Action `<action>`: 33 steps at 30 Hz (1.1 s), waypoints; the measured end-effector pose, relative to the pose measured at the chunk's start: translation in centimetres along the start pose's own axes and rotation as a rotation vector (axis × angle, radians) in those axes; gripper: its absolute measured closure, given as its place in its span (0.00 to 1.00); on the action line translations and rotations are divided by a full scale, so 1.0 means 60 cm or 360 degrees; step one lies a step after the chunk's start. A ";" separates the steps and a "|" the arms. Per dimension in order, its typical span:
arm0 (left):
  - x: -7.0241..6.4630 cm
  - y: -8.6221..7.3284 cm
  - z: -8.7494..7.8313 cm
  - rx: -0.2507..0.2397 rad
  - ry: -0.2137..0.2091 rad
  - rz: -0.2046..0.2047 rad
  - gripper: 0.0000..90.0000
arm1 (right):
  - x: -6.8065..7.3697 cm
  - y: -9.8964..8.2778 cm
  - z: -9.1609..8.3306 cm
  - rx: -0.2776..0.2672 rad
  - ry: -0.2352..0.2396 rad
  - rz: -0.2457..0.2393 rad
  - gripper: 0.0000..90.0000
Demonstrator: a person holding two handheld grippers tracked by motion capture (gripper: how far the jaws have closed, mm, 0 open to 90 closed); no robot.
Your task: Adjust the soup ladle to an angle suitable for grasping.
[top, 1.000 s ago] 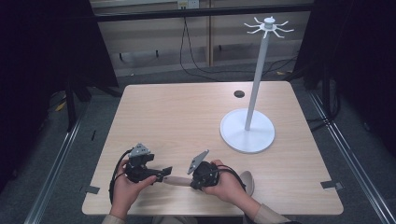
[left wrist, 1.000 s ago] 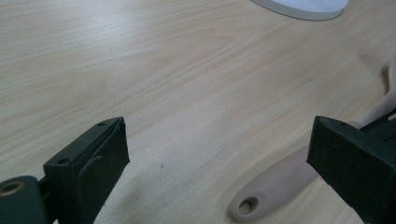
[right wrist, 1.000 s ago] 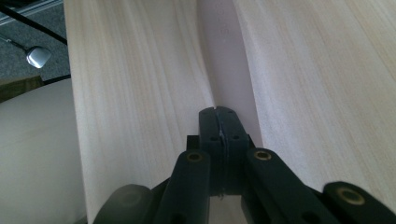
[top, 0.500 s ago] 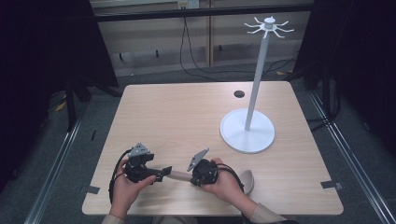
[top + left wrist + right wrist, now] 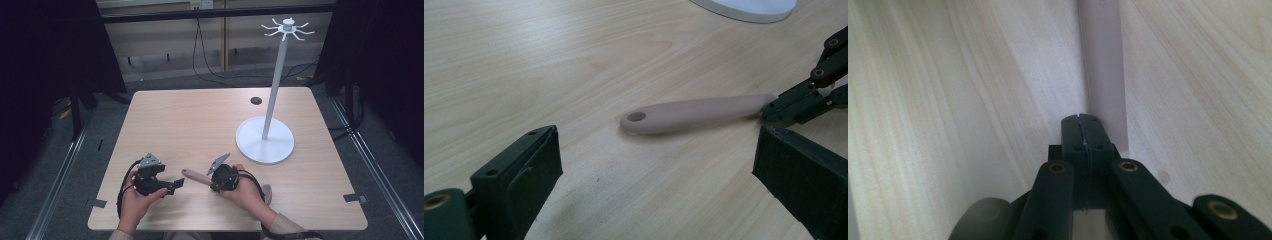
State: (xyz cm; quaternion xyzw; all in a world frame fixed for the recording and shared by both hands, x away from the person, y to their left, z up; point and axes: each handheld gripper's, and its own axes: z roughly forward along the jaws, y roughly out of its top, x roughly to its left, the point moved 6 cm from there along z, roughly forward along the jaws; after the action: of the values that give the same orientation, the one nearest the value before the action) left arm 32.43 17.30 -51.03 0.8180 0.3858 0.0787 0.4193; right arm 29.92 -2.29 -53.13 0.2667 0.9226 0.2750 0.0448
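Both grippers sit low at the near edge: left gripper (image 5: 172, 184) beside a pinkish handle (image 5: 196, 176), right gripper (image 5: 214, 181) at it.

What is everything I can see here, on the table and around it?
table: one, light wood, in the middle of the high view.
stand: one, white, a round base with a tall pole and hooks on top, at the right side of the table.
handle: one, pale pink with a hole at its free end, flat on the table near the person's edge.
round spot: one, dark, on the table's far side.
cables: several, dark, on the floor beyond the table.
left gripper: one, black, fingers apart, aimed at the handle.
right gripper: one, black, fingers closed at the handle's other end.
hands: two, at the near edge.
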 end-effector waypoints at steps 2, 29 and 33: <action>0.000 -0.001 0.001 0.0003 0.0000 -0.0004 0.06 | 0.001 0.000 -0.003 -0.0015 0.0018 0.0015 1.00; -0.001 0.000 0.004 0.0004 -0.0007 0.0003 0.06 | -0.023 0.004 -0.031 0.0144 -0.0053 0.0041 0.66; -0.001 0.000 0.004 0.0004 -0.0009 0.0002 0.06 | -0.025 0.000 -0.026 0.0168 -0.0056 0.0039 0.66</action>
State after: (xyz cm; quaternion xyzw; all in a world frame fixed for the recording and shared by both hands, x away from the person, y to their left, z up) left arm 32.50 17.11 -51.15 0.8190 0.3842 0.0760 0.4193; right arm 30.84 -3.81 -51.90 0.2847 0.9316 0.2216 0.0436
